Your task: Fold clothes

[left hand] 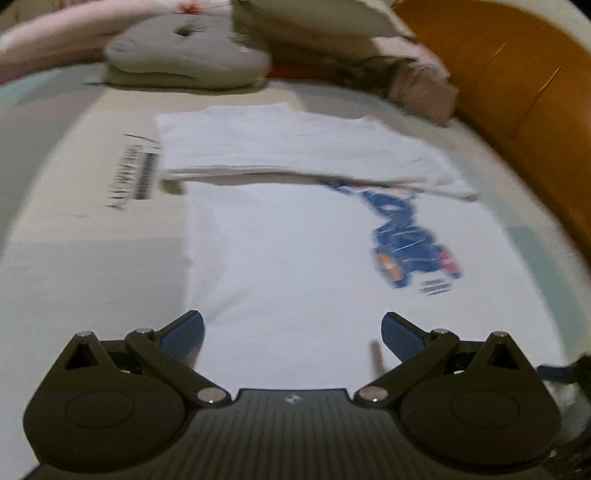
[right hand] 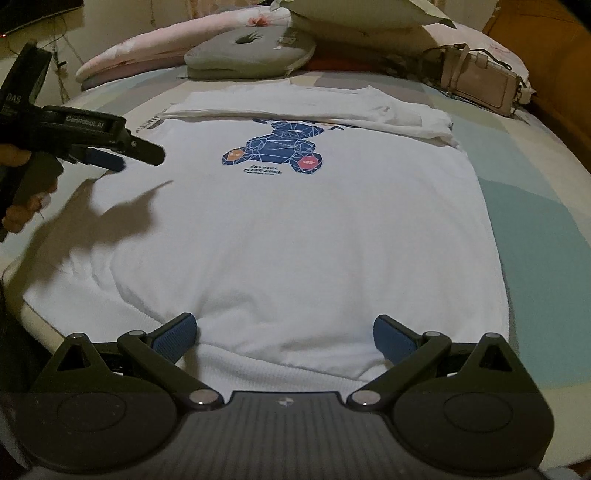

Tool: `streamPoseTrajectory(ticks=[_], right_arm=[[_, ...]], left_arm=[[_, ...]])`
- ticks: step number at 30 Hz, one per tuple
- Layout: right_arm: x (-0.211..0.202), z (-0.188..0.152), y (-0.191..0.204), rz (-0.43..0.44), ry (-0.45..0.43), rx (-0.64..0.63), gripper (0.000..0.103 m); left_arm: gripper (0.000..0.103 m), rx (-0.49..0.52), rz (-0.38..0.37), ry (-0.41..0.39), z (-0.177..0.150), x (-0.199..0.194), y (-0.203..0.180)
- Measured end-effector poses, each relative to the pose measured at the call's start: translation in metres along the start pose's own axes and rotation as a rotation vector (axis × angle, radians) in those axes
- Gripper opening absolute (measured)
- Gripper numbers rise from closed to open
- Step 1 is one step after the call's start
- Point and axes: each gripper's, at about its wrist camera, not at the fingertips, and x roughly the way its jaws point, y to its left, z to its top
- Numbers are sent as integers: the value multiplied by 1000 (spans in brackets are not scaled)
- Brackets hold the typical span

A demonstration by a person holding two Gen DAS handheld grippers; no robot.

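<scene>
I'm looking at a bed [right hand: 535, 206] with a pale patchwork cover, dimly lit. Pillows [right hand: 351, 26] and a grey cushion [right hand: 247, 55] lie at its far end, beside an orange wooden headboard [left hand: 517, 92].

T-shirt [right hand: 295, 229] on bed [right hand: 535, 206], pillows [right hand: 251, 51] behind

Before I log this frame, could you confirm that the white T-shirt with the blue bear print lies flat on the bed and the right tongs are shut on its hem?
Not quite: the right tongs are open, their blue pads spread apart over the hem, as the right wrist view shows. The white T-shirt with the blue bear print does lie flat on the bed.
</scene>
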Motion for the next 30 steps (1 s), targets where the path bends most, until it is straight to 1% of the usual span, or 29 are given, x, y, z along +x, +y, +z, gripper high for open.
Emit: streamPoseTrajectory(ticks=[1, 3, 6, 11, 19, 20, 22, 23, 25, 30], right_arm=[[0, 0, 0, 3, 1, -3, 103], [1, 1, 0, 4, 1, -4, 103], [1, 0, 0, 1, -6, -5, 103], [1, 0, 0, 0, -9, -6, 103], [-1, -5, 0, 8, -33, -18, 103], [-2, -6, 0, 9, -41, -23, 103], [-3, -10, 0, 11, -62, -34, 103], [-4, -12, 0, 13, -77, -40, 103], [-5, -16, 0, 13, -95, -56, 103], [-11, -14, -6, 12, -61, -59, 103]], left_arm=[[102, 7, 23, -2, -2, -5, -4], [102, 37, 39, -16, -4, -16, -13], [102, 86, 49, -42, -9, -30, -32], [102, 107, 41, -65, -24, -39, -57], [102, 94, 5, -58, -67, -22, -77], [102, 104, 7, -64, -73, -22, -80], [102, 162, 33, -88, -84, -25, -86], [102, 176, 38, -93, -88, -28, -87], [102, 165, 39, -99, -94, -34, -85], [102, 134, 70, -96, -103, -45, -79]])
